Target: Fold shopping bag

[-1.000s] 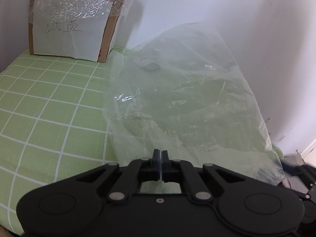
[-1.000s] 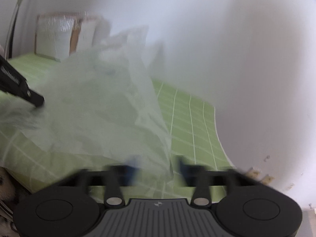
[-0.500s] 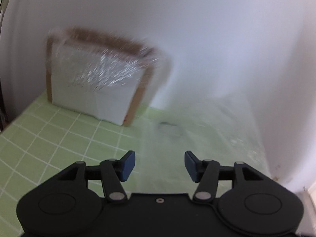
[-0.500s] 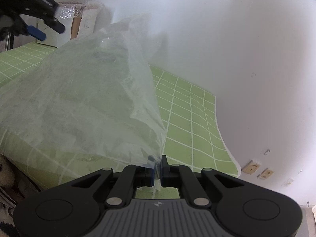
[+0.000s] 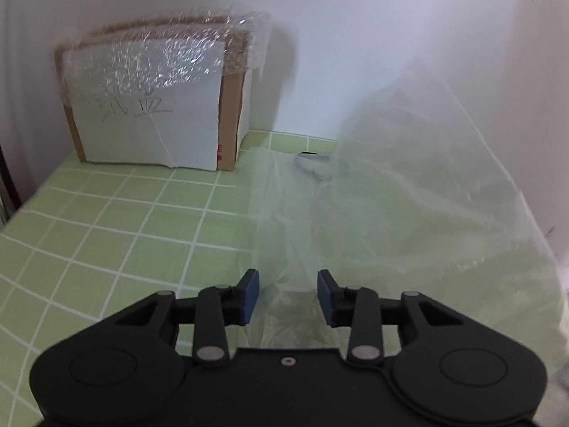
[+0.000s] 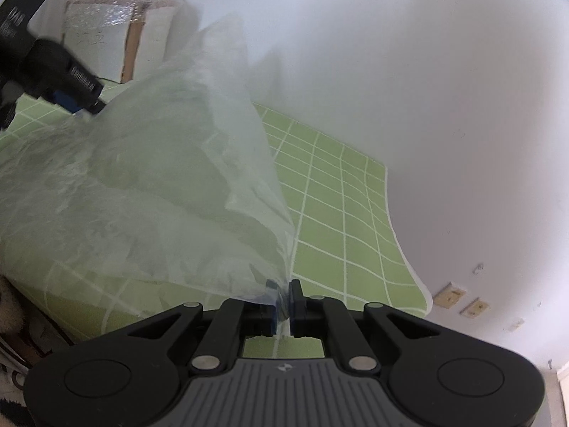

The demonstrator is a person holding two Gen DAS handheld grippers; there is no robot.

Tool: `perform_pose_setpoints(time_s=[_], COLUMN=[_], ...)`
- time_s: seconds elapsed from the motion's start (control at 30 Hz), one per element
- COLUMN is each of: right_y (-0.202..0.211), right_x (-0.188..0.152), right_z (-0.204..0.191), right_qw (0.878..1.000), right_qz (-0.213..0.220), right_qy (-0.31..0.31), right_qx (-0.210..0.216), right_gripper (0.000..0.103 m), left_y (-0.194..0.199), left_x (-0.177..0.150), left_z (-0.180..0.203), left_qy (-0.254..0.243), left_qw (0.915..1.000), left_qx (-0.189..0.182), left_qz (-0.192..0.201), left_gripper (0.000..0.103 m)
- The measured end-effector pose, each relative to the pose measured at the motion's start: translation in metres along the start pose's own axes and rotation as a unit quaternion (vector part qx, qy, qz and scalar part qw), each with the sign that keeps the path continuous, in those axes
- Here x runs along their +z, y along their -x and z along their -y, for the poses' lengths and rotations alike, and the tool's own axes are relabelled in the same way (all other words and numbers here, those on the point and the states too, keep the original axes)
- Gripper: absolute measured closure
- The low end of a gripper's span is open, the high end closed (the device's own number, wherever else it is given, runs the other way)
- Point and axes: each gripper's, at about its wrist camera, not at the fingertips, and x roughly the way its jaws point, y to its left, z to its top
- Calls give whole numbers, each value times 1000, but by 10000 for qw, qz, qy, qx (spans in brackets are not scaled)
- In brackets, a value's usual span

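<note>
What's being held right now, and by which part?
The right hand-held gripper pinches the clear plastic bag at a corner of its edge. The left hand-held gripper is open, holding nothing.

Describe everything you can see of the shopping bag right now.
The shopping bag is thin, translucent, whitish plastic, crinkled and billowed, with the green checked cloth showing through it. The right gripper is shut on one corner and lifts that edge, so the film slopes up off the cloth toward the wall. The left gripper is open, its fingers straddling a bunched part without pinching. The handles cannot be made out.
</note>
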Motion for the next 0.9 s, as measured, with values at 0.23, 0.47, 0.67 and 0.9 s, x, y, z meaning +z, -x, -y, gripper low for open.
perform_pose_setpoints(time_s=[0.23, 0.47, 0.67, 0.9], right_y=[45, 62, 67, 27], right_x=[15, 67, 114, 124], right_z=[70, 87, 83, 64], right_qw=[9744, 9489, 9413, 9554], right_qz=[392, 1537, 2234, 1667], right_qy=[-1397, -1908, -1769, -1794], right_qx=[1717, 1990, 1808, 1649], right_gripper=[61, 49, 49, 56], left_y=[-1, 1, 3, 4], left_x=[-3, -1, -2, -6], left_z=[2, 3, 3, 7], left_qy=[-38, -86, -81, -72], left_qw=[9998, 9995, 9992, 9985], left_qx=[124, 216, 245, 324], left_qz=[132, 228, 306, 443], left_gripper=[66, 66, 65, 64])
